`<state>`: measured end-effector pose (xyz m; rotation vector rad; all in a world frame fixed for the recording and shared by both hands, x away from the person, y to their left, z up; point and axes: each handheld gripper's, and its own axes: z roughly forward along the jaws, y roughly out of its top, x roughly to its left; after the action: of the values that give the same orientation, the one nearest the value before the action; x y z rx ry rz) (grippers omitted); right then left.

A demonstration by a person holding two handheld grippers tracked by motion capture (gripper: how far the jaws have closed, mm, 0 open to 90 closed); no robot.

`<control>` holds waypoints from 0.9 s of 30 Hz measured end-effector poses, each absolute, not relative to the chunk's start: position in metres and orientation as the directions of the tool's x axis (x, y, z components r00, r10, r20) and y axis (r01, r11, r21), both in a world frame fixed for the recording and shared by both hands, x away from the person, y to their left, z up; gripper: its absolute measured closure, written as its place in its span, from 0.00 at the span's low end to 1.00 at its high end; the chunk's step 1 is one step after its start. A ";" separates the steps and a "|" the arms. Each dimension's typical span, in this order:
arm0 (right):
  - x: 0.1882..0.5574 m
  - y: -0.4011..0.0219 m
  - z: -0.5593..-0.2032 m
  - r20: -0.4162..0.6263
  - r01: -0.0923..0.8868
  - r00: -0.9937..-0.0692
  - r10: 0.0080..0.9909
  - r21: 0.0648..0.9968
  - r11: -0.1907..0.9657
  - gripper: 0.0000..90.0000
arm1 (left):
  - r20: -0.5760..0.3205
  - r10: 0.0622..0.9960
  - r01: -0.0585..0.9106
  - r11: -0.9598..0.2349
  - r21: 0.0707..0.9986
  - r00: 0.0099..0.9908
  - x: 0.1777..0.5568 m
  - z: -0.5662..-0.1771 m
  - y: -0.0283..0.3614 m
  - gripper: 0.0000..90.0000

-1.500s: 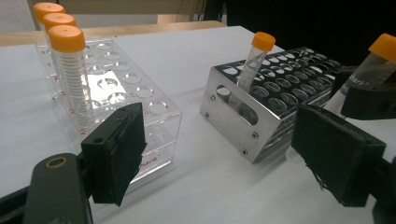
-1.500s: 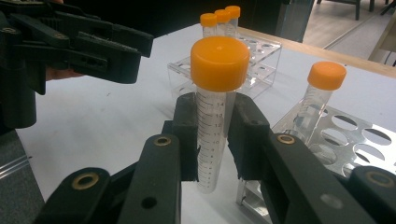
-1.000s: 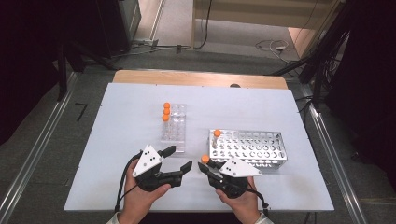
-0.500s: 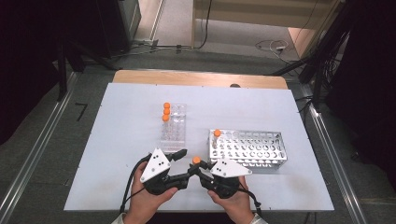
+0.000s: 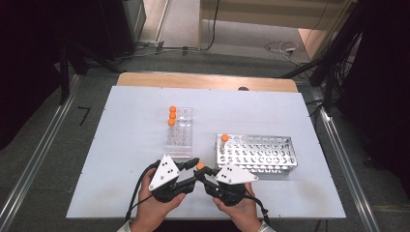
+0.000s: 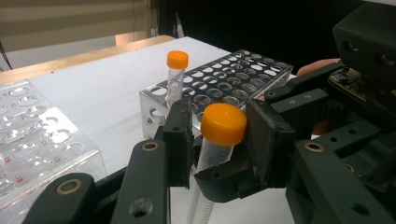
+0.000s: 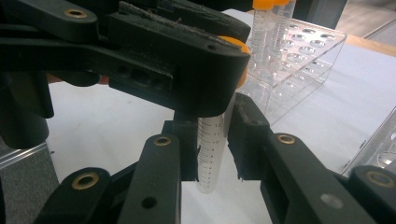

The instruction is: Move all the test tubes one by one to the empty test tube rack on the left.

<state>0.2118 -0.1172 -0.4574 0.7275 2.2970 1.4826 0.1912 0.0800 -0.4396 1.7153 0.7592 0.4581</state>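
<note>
tube (image 6: 215, 140) upright near table's front edge, right tool (image 7: 211, 154) clamped on its body. your left tool (image 6: 219, 135) just closed around orange cap (image 6: 223, 123), pads touching. light, slick, brittle plastic: grip gently, cap twists.

Your left gripper (image 5: 192, 166) and right gripper (image 5: 203, 172) meet jaw to jaw at the near edge, just apart from your body. Your right jaws stand clamped. Your left jaws have just been closing and flank the cap. Both hands grasp from below.
</note>
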 end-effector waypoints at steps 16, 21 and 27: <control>0.212 -0.118 -0.456 0.019 0.253 -0.819 0.573 0.910 0.330 0.62 | -0.068 0.693 0.237 -0.151 0.960 0.718 0.189 -0.437 0.079 0.78; 0.209 -0.121 -0.454 0.022 0.246 -0.823 0.568 0.914 0.322 0.45 | -0.081 0.698 0.243 -0.136 0.960 0.711 0.189 -0.435 0.082 0.78; 0.203 -0.130 -0.449 0.026 0.240 -0.823 0.568 0.922 0.305 0.32 | -0.098 0.712 0.248 -0.109 0.963 0.696 0.193 -0.430 0.090 0.78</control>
<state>0.2033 -0.1302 -0.4491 0.7300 2.2724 1.5243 0.1932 0.0900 -0.4300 1.6780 0.7824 0.4699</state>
